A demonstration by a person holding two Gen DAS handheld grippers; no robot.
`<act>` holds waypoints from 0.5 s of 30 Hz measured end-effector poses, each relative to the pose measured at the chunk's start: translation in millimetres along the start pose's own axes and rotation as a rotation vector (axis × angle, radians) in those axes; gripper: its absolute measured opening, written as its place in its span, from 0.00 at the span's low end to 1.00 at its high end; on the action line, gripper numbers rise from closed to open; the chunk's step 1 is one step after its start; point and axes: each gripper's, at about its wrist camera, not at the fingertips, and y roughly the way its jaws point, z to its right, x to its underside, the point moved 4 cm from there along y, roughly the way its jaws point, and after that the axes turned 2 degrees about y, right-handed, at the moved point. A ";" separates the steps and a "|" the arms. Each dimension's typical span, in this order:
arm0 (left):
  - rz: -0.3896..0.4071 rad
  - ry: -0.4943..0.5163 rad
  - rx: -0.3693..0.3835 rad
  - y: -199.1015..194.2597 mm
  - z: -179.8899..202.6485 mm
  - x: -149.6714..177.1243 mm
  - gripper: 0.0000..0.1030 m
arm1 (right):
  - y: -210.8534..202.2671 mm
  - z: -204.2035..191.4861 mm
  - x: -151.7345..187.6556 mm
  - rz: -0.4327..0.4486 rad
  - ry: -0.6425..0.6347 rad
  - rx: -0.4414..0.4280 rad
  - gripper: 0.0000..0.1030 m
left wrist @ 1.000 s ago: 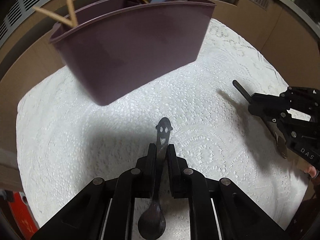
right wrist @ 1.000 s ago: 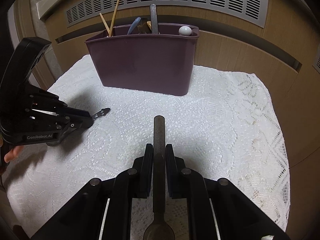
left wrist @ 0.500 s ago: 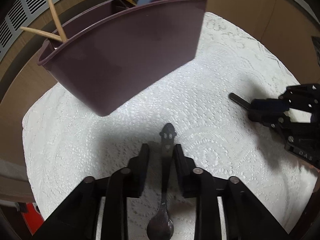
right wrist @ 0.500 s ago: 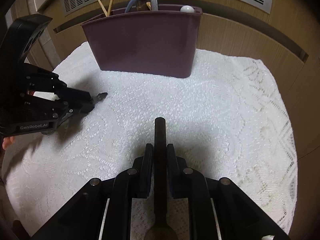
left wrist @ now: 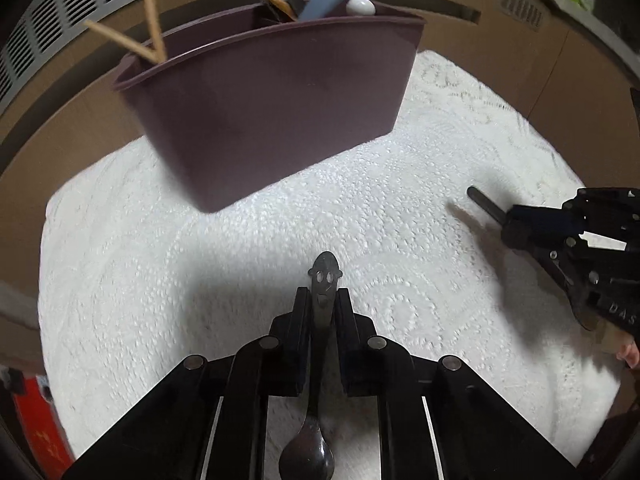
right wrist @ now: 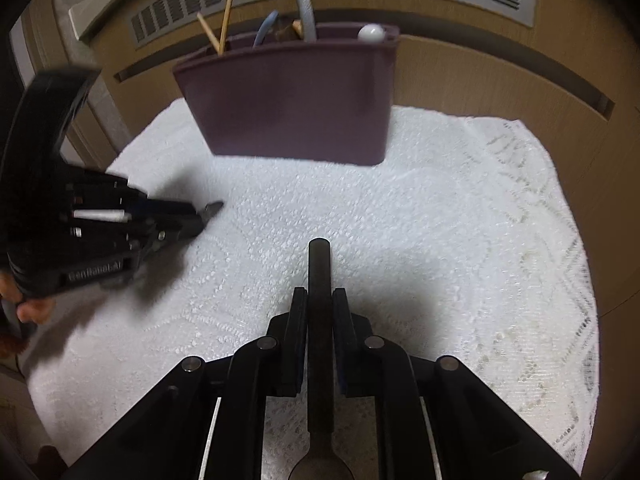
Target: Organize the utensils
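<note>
So the left gripper (left wrist: 322, 300) let go for a sec and its jaws are closing back onto the smiley-handled spoon (left wrist: 320, 304), basically a regrip. The right gripper (right wrist: 320, 304) stays clamped on its dark-handled utensil (right wrist: 319, 280). Both are over the white cloth (left wrist: 200, 264), short of the purple caddy (left wrist: 272, 96), so drop-off looks next.

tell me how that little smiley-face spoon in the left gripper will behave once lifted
The smiley-face spoon looks like thin polished metal, so probably stiff, light and a bit slippery. The left gripper, jaws closing on the narrow handle, may let it pivot or slide, since the bowl hangs behind the pads.
</note>
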 end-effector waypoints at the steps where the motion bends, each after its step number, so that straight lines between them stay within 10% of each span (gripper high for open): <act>1: 0.012 -0.025 0.006 -4.0 -2.4 3.0 0.12 | -5.4 0.4 -0.9 0.016 -0.001 0.003 0.12; 15: 0.258 -0.106 0.034 -82.9 -1.3 16.4 0.12 | -53.2 -5.4 -10.7 0.135 -0.028 0.031 0.12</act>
